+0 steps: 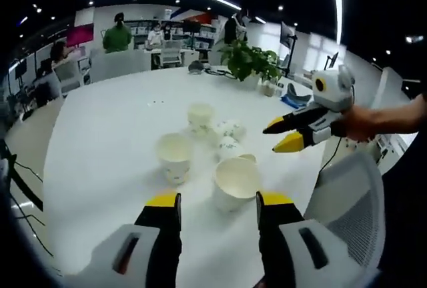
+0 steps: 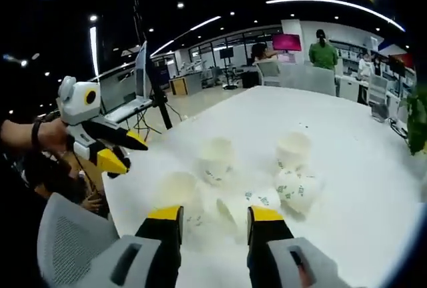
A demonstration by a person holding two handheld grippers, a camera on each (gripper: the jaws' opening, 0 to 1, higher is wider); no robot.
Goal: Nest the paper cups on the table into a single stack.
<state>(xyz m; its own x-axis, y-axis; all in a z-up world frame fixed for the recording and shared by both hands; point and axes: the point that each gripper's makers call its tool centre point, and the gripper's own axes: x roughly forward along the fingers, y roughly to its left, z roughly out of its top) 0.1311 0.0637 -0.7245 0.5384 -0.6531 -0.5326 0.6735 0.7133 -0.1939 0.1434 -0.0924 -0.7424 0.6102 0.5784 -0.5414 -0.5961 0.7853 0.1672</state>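
Both tools hover above the white tabletop [image 1: 100, 141], neither holding anything. The left tool [image 1: 219, 203] has its jaws wide apart, aimed down at the nearest upright paper cup [image 1: 235, 183], which stands close to the tabletop's near edge. The right tool [image 2: 214, 217] is also spread wide and empty, above the cup cluster.

Paper cups sit loose in one group toward the near edge of the tabletop, not yet nested. In the left gripper view: the near cup, a second upright cup [image 1: 175, 157] just beside it, a third upright cup [image 1: 200, 117] farther in, and what look like tipped cups [image 1: 229, 138] lying on their sides between them. In the right gripper view the same cluster: two upright ones [image 2: 217, 159] [image 2: 293, 149] and toppled cups [image 2: 293, 191] near the jaws; glare washes out the closest ones, so an exact count is not possible.

A potted plant [image 1: 251, 60] stands at the far edge; an office chair back [image 1: 347, 198] sits at the near edge.

Risks, as judgement:
- Cups are light and thin, so a hard squeeze could crush a rim and spoil nesting.
- Tipped cups could roll off the near edge if nudged.
- The cluster is tight; a descending jaw could knock a neighbour over.
- Both tools converge on the same group and could collide.
- Glare hides cup edges in the right gripper view, so a misjudged grasp is likely.
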